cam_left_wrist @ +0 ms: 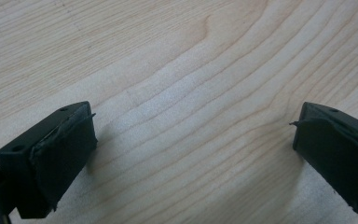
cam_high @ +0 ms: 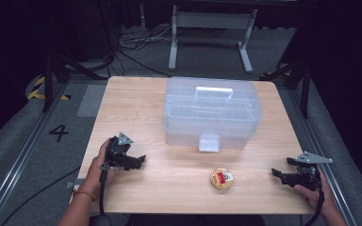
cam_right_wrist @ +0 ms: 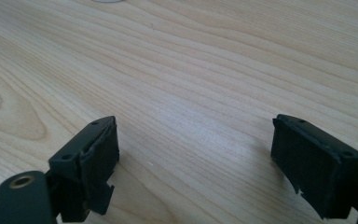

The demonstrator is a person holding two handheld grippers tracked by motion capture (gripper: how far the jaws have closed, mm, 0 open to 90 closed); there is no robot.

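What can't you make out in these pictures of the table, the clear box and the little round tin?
- Clear plastic storage box, high view: contents blurred by its cloudy lid.
- Small round tan tin, high view: red label too small to read.
- White object, right gripper view: cut off by the top edge.

Wooden table (clear box, tin)

High view: above my side, looking forward and down over the whole table.
Left gripper view: riding my left gripper, tipped down, very near the wood grain.
Right gripper view: riding my right gripper, low, equally near.
Shared: all three catch the same tabletop near me.
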